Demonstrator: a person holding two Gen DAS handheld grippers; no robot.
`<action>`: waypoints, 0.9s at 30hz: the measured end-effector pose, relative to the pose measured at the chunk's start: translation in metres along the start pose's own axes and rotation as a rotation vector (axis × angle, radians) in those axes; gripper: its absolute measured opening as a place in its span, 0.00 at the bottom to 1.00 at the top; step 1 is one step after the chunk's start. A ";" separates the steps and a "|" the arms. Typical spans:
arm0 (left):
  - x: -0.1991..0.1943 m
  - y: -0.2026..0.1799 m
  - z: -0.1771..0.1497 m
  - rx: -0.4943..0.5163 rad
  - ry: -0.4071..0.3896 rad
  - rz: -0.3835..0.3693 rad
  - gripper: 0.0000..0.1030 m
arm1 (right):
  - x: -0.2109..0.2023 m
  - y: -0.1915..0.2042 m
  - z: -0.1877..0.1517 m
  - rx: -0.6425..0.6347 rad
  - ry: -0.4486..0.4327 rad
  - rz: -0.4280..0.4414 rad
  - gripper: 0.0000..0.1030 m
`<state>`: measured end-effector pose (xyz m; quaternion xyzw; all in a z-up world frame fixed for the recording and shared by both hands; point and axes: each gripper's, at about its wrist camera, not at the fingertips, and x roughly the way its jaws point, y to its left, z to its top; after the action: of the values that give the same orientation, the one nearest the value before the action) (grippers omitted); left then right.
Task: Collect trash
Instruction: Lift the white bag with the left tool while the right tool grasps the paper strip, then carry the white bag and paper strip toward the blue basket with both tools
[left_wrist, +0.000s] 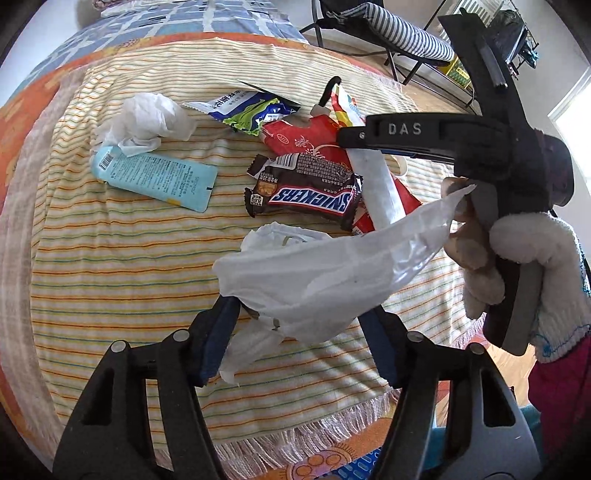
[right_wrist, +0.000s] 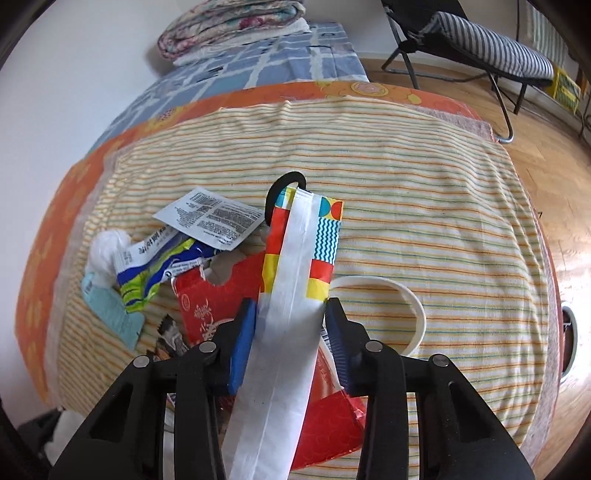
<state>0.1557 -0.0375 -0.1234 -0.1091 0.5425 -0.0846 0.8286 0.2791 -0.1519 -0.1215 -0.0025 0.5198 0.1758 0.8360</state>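
On a striped cloth, the left gripper (left_wrist: 299, 314) pinches a limp white plastic bag (left_wrist: 325, 273) while the right gripper (right_wrist: 291, 328) clamps a long colourful wrapper (right_wrist: 295, 288). Risk — the bag's mouth sags shut, so the wrapper misses and lands among the Snickers wrapper (left_wrist: 303, 195) and scraps.

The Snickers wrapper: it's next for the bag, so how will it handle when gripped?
The Snickers wrapper looks flattened and crinkled, so probably empty, light and floppy. Its glossy film may slip between fingers. It overlaps the red packet, so pushing it could drag that along.
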 end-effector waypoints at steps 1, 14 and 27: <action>-0.001 0.000 -0.001 0.001 -0.001 -0.001 0.65 | -0.001 0.000 -0.001 -0.008 0.002 0.001 0.31; -0.025 0.005 -0.011 -0.015 -0.033 -0.019 0.64 | -0.021 -0.008 -0.019 -0.158 0.070 -0.040 0.20; -0.045 0.006 -0.023 -0.025 -0.059 -0.024 0.64 | -0.040 -0.023 -0.069 -0.259 0.157 -0.103 0.16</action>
<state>0.1172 -0.0217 -0.0945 -0.1285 0.5176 -0.0846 0.8417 0.2106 -0.1983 -0.1223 -0.1505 0.5556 0.1975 0.7935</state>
